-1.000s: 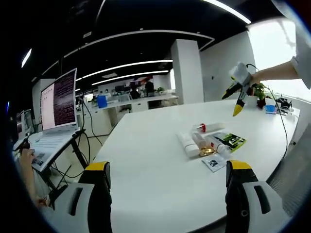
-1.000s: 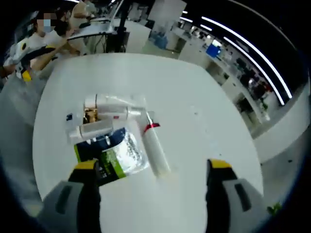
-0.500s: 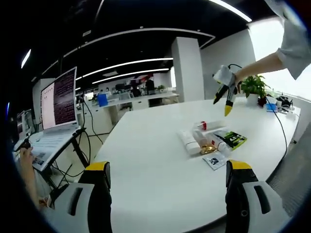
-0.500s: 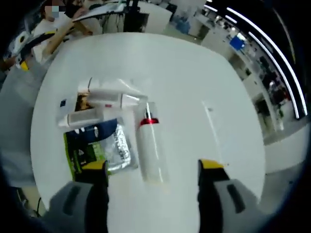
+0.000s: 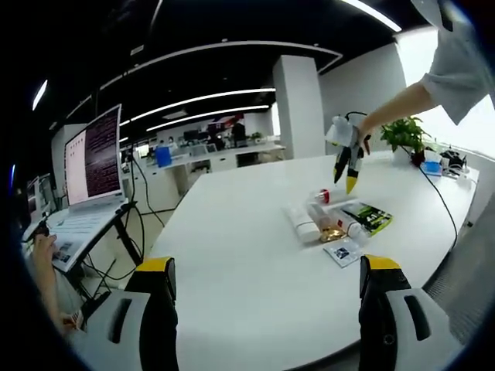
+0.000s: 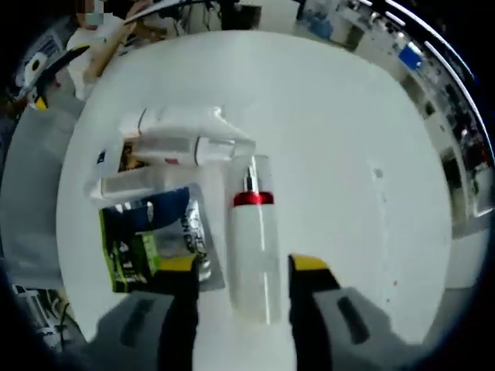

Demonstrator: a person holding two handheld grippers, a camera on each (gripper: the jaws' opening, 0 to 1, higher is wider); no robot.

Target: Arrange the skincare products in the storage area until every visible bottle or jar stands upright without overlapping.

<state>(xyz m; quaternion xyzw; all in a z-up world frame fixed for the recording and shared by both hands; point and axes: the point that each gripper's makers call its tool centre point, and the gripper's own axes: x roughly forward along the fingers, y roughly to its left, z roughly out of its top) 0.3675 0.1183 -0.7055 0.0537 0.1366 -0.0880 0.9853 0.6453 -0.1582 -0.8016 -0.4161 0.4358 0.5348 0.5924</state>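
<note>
Your right gripper (image 6: 243,269) jaws spread, straddling the lying red-banded bottle (image 6: 253,243), sachet (image 6: 151,238) at nine o'clock, your left gripper (image 5: 267,272) wide open, holding nothing.

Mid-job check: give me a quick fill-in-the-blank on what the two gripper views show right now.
1. The white bottle with the red band is ____ on the table, not upright.
2. The right gripper has that bottle ____ its open jaws.
3. The green sachet lies on the table, ____ by either gripper.
4. The left gripper is ____, nothing between its jaws.

Missing words: lying; between; untouched; open
</note>
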